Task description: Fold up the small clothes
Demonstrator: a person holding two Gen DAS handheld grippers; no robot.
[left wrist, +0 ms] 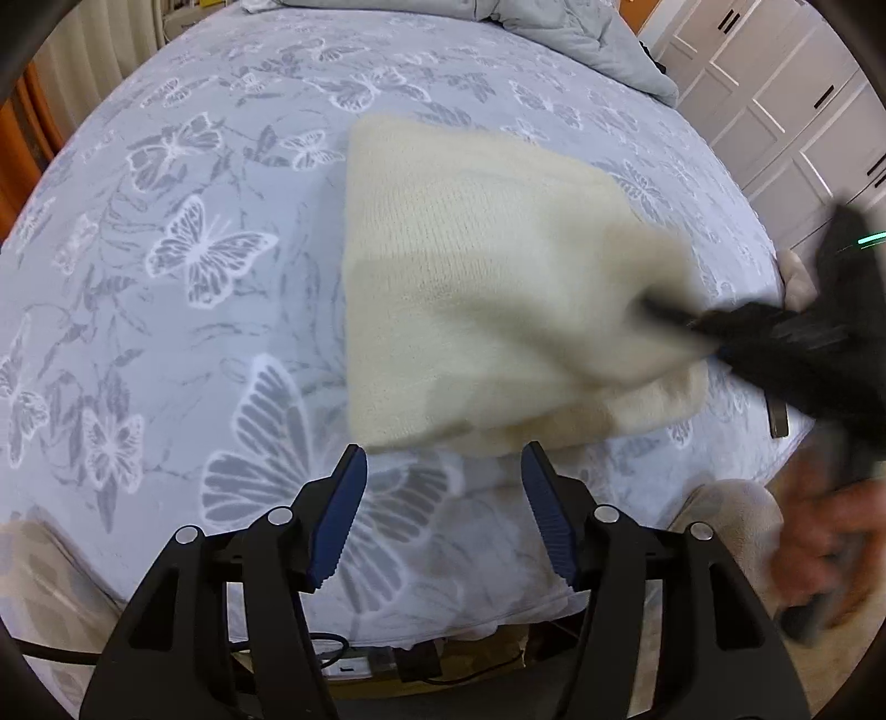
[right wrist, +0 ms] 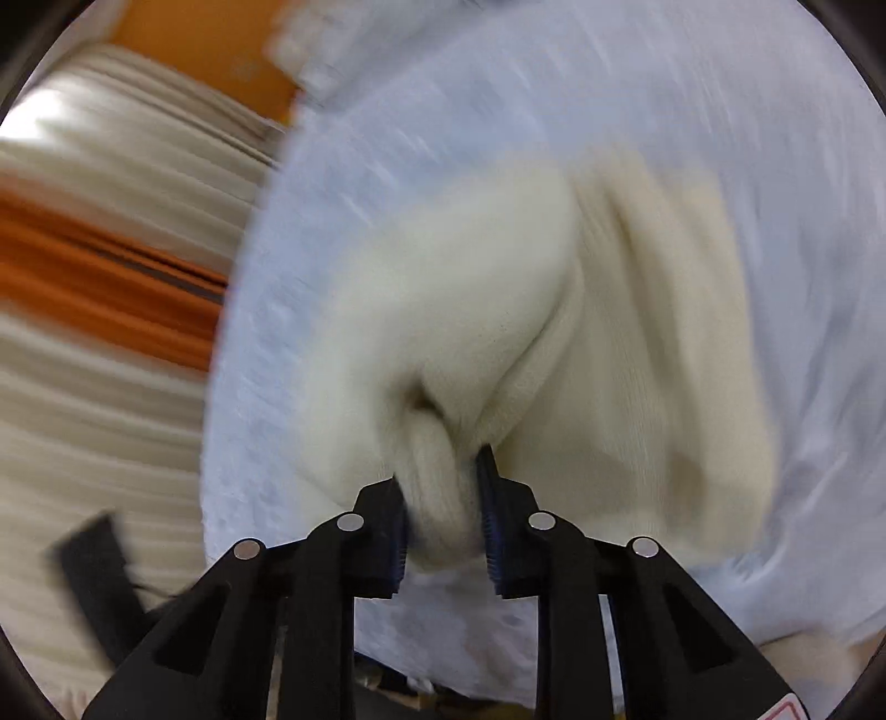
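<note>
A cream knit garment (left wrist: 498, 288) lies on a bed covered with a pale lilac butterfly-print sheet (left wrist: 183, 266), a little right of the bed's middle in the left wrist view. Its left edge runs straight from far to near; its near edge shows a second layer underneath, so it is folded at least once. The right gripper (right wrist: 443, 487) has its jaws clamped on a bunched fold of the garment's corner, lifting that corner off the sheet. From the left wrist view the same gripper (left wrist: 681, 318) comes in from the right, motion-blurred, with the person's hand (left wrist: 825, 548) behind it.

The left gripper (left wrist: 443, 487) hovers above the near part of the bed with its jaws wide apart, holding nothing, its blue pads (left wrist: 338, 515) just short of the garment's near edge.

Wide bare sheet lies left of and beyond the garment. On the right the bed's edge is close to the garment, with white cabinet doors (left wrist: 775, 99) past it. A grey duvet (left wrist: 581, 39) is heaped at the far end. Beyond the bed's left side hang cream and orange curtains (right wrist: 111, 266). No containers are in view.
</note>
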